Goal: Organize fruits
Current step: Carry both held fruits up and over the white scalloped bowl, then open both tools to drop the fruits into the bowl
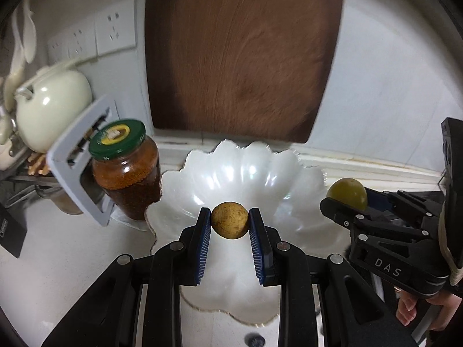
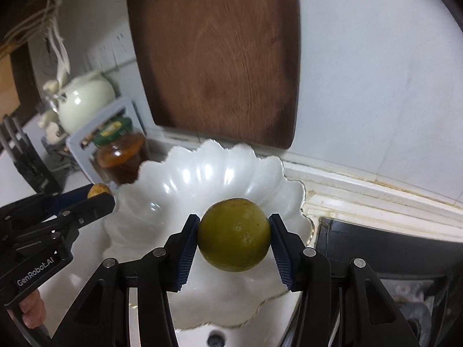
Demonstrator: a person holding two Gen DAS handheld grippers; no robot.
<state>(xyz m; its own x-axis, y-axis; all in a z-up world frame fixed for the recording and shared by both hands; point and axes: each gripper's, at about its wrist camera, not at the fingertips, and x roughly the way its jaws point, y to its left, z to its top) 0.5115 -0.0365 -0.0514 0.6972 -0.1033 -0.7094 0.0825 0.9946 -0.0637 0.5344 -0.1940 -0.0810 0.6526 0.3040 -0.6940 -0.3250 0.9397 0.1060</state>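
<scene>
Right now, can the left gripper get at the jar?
Probably not as things stand: the left gripper is shut on a brown fruit, so its jaws are full. The jar itself stands unblocked beside the white dish.

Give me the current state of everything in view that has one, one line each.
Left gripper: jaws shut on the small brown fruit, held above the dish.
Right gripper: jaws shut on the green fruit, also above the dish.
White scalloped dish: upright on the counter, no fruit in it.
Jar: upright, green lid on.
Cutting board: stood against the wall.
</scene>
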